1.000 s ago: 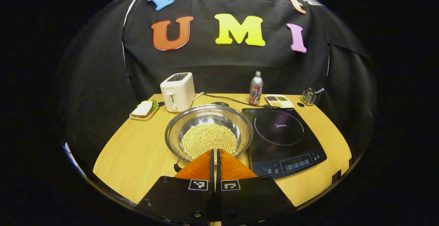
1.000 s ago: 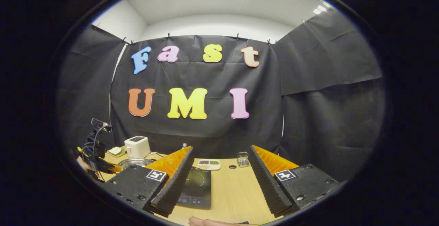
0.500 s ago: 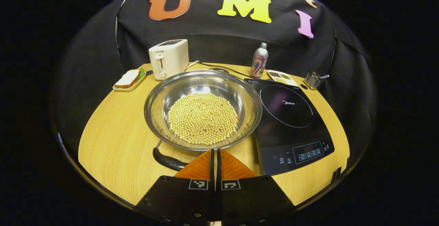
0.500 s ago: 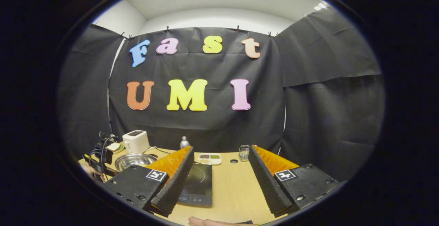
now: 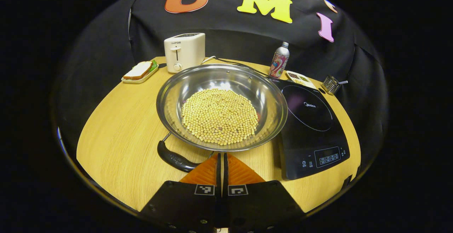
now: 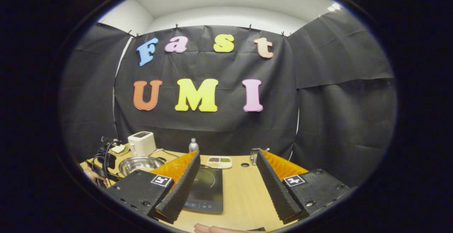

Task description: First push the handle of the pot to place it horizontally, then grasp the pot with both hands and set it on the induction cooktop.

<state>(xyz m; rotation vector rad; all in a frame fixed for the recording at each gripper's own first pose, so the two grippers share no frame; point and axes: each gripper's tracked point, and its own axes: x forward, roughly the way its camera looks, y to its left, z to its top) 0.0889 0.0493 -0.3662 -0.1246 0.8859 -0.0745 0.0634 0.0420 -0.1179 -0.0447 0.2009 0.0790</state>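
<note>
Your pot (image 5: 222,107) sits on the wooden table (image 5: 120,120), its rim just beside the induction cooktop (image 5: 311,120) on its right, and it carries a heap of pale beans (image 5: 219,115), so it should feel heavy and want level handling. Its dark handle (image 5: 174,158) juts from the near rim at a slant toward you, which is likely why you bring the left gripper (image 5: 222,160) in here: its fingers are pressed together with nothing between them, a blunt tip fit for pushing, parked just right of the handle's end. Whether it touches the handle, I cannot tell. Your right gripper (image 6: 226,176) waits well apart over the table's right part with its fingers spread wide and empty, ready for the two-handed lift. Behind stand a toaster (image 5: 184,51), a sandwich plate (image 5: 138,72) and a bottle (image 5: 279,60).
</note>
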